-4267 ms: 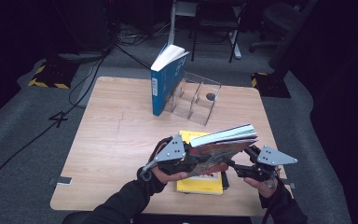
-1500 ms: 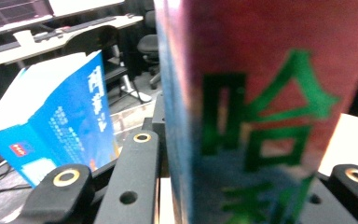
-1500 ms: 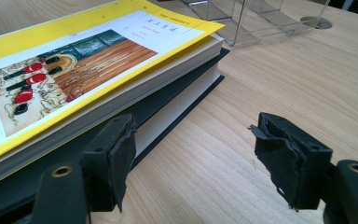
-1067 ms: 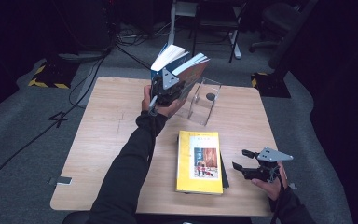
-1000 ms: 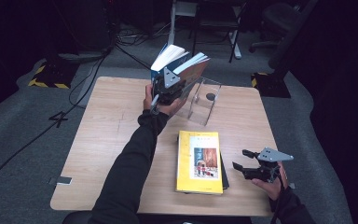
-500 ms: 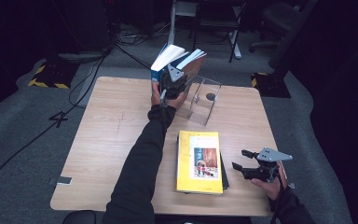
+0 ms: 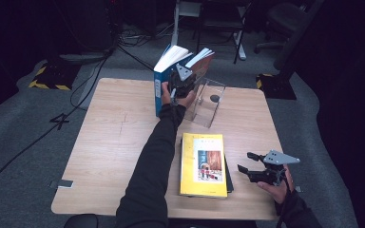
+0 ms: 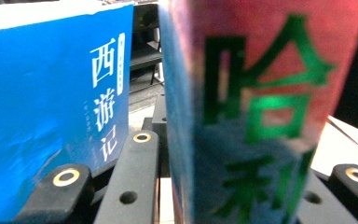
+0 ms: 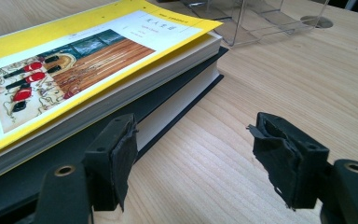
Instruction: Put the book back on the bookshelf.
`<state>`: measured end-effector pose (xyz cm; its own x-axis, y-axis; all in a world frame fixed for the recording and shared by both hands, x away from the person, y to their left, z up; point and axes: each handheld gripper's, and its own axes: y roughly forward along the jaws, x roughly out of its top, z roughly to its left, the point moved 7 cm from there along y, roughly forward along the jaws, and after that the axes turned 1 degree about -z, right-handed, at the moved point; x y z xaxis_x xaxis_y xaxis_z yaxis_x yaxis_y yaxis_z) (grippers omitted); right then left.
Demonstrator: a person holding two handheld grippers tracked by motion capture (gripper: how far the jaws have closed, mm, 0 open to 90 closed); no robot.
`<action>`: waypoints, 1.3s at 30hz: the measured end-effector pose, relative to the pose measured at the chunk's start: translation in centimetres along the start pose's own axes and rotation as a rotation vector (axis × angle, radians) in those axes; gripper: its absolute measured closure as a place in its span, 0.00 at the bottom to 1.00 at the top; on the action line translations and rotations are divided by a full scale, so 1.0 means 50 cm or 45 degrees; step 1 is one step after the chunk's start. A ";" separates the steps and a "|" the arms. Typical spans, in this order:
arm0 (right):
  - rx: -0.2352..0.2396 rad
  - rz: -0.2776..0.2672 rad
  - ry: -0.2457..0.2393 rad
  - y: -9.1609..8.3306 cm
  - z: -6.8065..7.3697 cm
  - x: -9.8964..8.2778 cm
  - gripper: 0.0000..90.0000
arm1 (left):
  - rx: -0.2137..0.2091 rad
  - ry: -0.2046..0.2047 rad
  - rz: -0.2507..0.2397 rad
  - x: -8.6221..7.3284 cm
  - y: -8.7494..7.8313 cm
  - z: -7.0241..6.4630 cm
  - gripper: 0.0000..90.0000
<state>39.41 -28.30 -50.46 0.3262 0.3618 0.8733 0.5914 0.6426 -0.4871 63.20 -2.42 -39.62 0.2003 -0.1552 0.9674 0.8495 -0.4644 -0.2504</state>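
A wooden table (image 7: 109,142) seen from above, dark floor around it. In the upper middle of the frame, the left gripper (image 7: 183,81) pinches a red book (image 7: 203,61) by its spine and holds it nearly upright, tilted, just beside a blue book (image 7: 164,78) that stands on end at the left side of a clear rack (image 7: 209,102). In the left gripper view the red book's spine (image 8: 261,112) sits close between the jaws, with the blue cover (image 8: 51,112) at the left of the frame.

In the lower right of the high view, the right gripper (image 7: 248,162) rests low over the table with its jaws spread and nothing between them (the right gripper view shows bare wood between the pads). Just beside it, lower centre, a yellow book (image 7: 203,164) lies flat on top of a dark book (image 7: 229,176).

The step in hand looks like shelving: the red book is being brought to stand next to the blue one. The next move probably calls for lowering it until its bottom edge meets the rack's base, setting it upright against the blue book, then letting go without tipping either one.
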 end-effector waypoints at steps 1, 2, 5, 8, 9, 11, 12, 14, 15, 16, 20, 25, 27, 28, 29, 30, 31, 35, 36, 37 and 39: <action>-0.001 -0.002 0.007 -0.001 -0.001 0.000 0.34 | 0.004 0.005 0.000 -0.001 0.004 0.000 0.82; 0.000 -0.003 0.010 -0.001 -0.002 -0.001 0.35 | 0.005 0.001 0.001 -0.003 0.007 -0.002 0.82; -0.001 -0.006 0.012 -0.002 -0.004 -0.001 0.35 | 0.005 0.016 -0.009 -0.008 0.014 0.001 0.82; 0.000 -0.010 0.006 -0.004 -0.002 0.001 0.35 | 0.006 -0.009 -0.020 -0.014 0.014 0.003 0.82; 0.002 -0.010 0.005 -0.004 -0.001 0.001 0.35 | 0.005 -0.014 -0.028 -0.016 0.013 0.004 0.82; 0.002 -0.011 0.003 -0.004 -0.001 0.001 0.35 | 0.005 -0.017 -0.033 -0.020 0.012 0.005 0.82; 0.000 -0.011 0.005 -0.004 -0.002 0.001 0.35 | 0.006 -0.022 -0.036 -0.021 0.011 0.005 0.82; 0.002 -0.009 0.006 -0.004 -0.001 0.001 0.35 | 0.023 -0.033 -0.039 -0.025 0.008 0.007 0.82; 0.004 -0.008 0.004 -0.004 -0.001 0.001 0.35 | 0.032 -0.043 -0.042 -0.026 0.008 0.008 0.81; 0.004 -0.008 0.004 -0.004 -0.001 0.001 0.35 | 0.040 -0.049 -0.043 -0.029 0.005 0.010 0.81; 0.007 -0.004 0.001 -0.003 0.000 0.000 0.35 | 0.052 -0.063 -0.036 -0.044 -0.005 0.019 0.80; 0.006 -0.001 0.004 -0.002 0.000 0.000 0.35 | 0.068 -0.067 -0.034 -0.051 -0.016 0.034 0.80; 0.010 0.004 -0.001 -0.001 0.002 -0.001 0.35 | 0.068 -0.067 -0.037 -0.052 -0.020 0.035 0.78; 0.012 0.005 -0.001 0.000 0.002 -0.001 0.35 | 0.073 -0.063 -0.035 -0.055 -0.023 0.036 0.78; 0.012 0.006 -0.002 0.000 0.002 -0.002 0.35 | 0.074 -0.056 -0.035 -0.057 -0.025 0.038 0.77; 0.013 0.008 0.001 0.000 0.002 -0.002 0.35 | 0.072 -0.063 -0.030 -0.062 -0.028 0.041 0.76; 0.014 0.009 0.004 0.000 0.002 -0.003 0.35 | 0.071 -0.063 -0.026 -0.066 -0.030 0.042 0.75; 0.015 0.008 0.002 0.001 0.002 -0.003 0.35 | 0.054 -0.043 0.003 -0.089 -0.044 0.044 0.72; 0.014 0.009 0.002 0.001 0.002 -0.003 0.35 | 0.055 -0.030 0.009 -0.093 -0.046 0.043 0.69; 0.016 0.009 0.003 0.001 0.003 -0.002 0.35 | 0.052 -0.020 0.015 -0.099 -0.050 0.042 0.67; 0.016 0.010 0.000 0.001 0.004 -0.002 0.35 | 0.046 -0.002 0.027 -0.111 -0.059 0.042 0.65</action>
<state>39.25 -28.17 -50.58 0.3309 0.3669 0.8694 0.5795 0.6481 -0.4941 60.62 1.65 -44.16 0.2192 -0.1633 0.9619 0.8620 -0.4295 -0.2693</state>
